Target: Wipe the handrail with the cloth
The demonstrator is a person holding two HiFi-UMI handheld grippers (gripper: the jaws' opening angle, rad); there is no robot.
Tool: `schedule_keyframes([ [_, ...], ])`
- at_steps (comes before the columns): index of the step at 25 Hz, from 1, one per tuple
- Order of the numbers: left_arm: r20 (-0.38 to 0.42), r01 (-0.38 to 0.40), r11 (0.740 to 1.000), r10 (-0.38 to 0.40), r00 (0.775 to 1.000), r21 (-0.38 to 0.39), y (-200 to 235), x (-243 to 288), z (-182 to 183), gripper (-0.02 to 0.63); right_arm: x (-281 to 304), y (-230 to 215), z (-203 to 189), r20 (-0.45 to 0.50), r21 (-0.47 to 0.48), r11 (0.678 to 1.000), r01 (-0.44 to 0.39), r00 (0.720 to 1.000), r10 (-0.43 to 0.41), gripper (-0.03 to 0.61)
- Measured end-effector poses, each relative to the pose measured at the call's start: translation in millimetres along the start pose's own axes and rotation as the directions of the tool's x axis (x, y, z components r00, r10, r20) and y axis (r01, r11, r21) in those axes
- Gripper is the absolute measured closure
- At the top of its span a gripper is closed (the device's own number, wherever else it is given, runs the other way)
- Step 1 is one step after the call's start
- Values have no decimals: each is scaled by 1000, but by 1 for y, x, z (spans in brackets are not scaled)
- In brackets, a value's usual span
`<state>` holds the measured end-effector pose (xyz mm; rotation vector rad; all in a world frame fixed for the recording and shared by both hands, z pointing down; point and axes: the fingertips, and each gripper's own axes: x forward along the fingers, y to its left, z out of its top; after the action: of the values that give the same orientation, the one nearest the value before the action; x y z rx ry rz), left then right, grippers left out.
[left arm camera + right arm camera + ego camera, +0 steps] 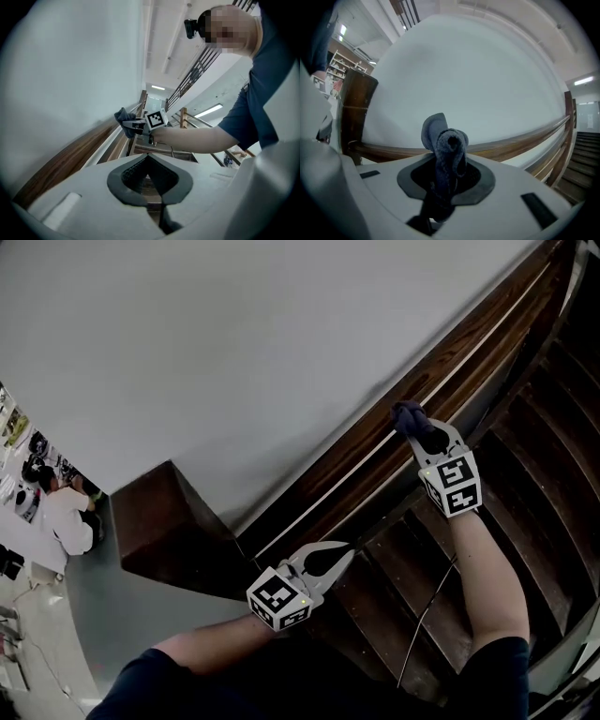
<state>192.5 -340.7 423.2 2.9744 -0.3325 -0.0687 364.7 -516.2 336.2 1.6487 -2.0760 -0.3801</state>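
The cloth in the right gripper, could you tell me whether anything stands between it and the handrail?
Nothing visible does. The right gripper is shut on the cloth, and the wooden handrail runs bare just beyond it; the left gripper sits lower down, aside.

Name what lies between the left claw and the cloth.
Only a bare stretch of the wooden handrail separates the left claw from the cloth; the head view shows it.
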Motion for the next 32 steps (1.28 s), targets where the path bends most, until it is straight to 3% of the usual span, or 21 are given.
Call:
schedule_keyframes([
  [7, 29, -15, 1000, 15, 999, 4, -10, -33, 7, 612, -61, 104, -5, 64, 118, 985, -126, 991, 119, 485],
  [16, 51, -35, 999, 34, 998, 6, -21, -81, 10, 612, -111, 213, 13, 156, 270, 931, -248, 965, 211, 485],
  [24, 81, -62, 998, 60, 995, 22, -27, -112, 14, 612, -137, 277, 34, 217, 323, 895, -308, 945, 246, 485],
  [32, 104, -61, 997, 56, 993, 41, -43, -130, 16, 612, -161, 305, 34, 243, 404, 856, -324, 940, 241, 485],
])
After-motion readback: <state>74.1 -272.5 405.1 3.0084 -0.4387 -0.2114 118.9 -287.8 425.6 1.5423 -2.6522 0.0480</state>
